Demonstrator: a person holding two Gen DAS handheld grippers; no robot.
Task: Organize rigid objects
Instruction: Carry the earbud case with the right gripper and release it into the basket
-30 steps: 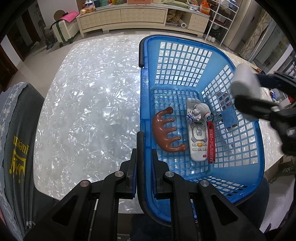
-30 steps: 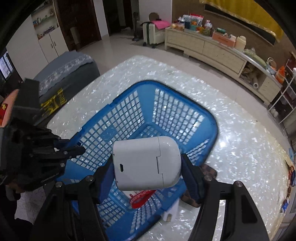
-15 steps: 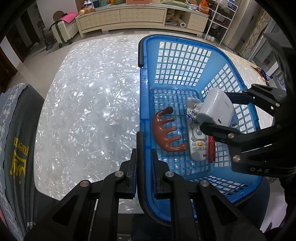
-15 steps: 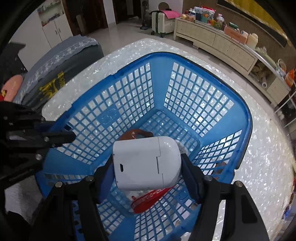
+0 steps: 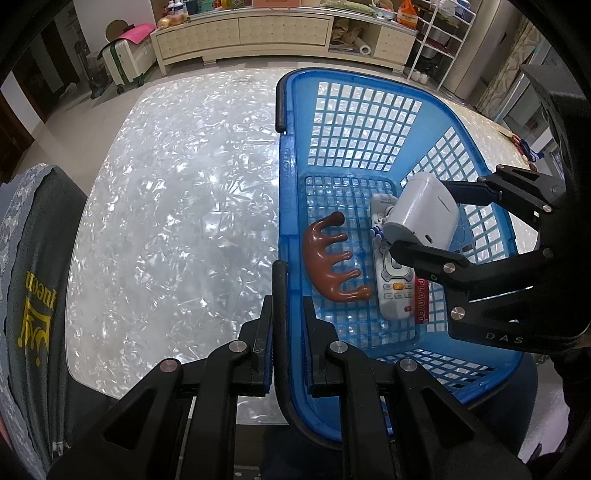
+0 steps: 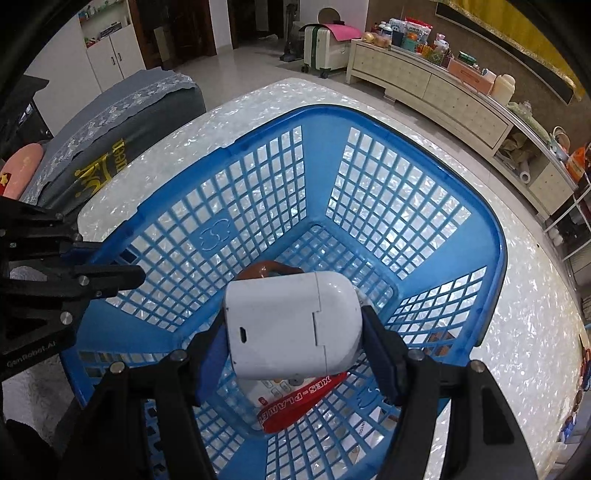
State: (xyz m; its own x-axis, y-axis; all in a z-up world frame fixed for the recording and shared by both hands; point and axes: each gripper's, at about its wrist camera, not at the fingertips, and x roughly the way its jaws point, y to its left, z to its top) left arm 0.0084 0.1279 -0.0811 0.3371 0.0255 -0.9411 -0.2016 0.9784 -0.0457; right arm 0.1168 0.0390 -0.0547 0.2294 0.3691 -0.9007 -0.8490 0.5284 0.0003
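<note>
A blue plastic basket [image 5: 365, 110] [image 6: 406, 155] stands on the pearly table. My left gripper [image 5: 286, 317] is shut on the basket's near rim with its black handle bar. My right gripper [image 6: 293, 332] [image 5: 424, 218] is shut on a white earbud case [image 6: 291, 325] [image 5: 423, 216] and holds it low inside the basket, above its floor. On the floor lie a brown comb-shaped massager [image 5: 332, 258], a white remote [image 5: 393, 288] with a red tag [image 6: 306, 400], and a small astronaut figure [image 5: 378, 229], partly hidden by the case.
A grey cloth-covered seat [image 5: 29, 277] [image 6: 110, 122] sits at the table's left edge. The table top [image 5: 177, 206] stretches left of the basket. A long cream cabinet [image 5: 243, 33] and a suitcase [image 5: 127, 59] stand beyond on the floor.
My right gripper has carried the white case from above the basket's right rim down into the basket, over the remote. The left gripper has kept its hold on the rim.
</note>
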